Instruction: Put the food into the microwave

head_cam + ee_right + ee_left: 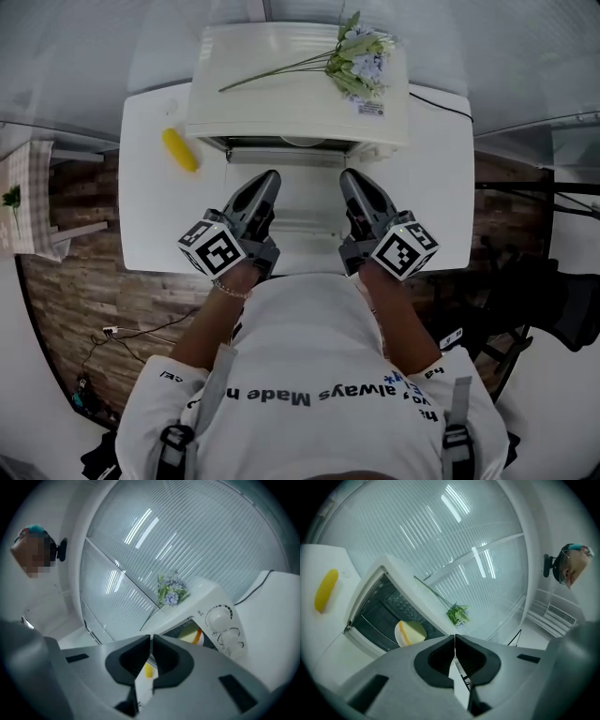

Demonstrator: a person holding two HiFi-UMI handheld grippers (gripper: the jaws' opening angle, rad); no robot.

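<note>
A white microwave [281, 84] stands at the back of a white table [145, 216], its door [286, 192] dropped open toward me. Inside, the left gripper view shows a white plate with pale yellow food [410, 633]; the right gripper view catches it too, as the plate of food [193, 633]. A yellow corn cob [178, 148] lies on the table left of the microwave, and the cob [326, 590] shows in the left gripper view. My left gripper [267, 180] and right gripper [349, 178] hover side by side over the open door. Both are shut and hold nothing.
A bunch of artificial flowers [356, 61] lies on top of the microwave. Two control knobs [220, 623] sit on its right front. A black cable [441, 103] runs off the table's right back. Wood-pattern floor surrounds the table, with striped glass walls behind.
</note>
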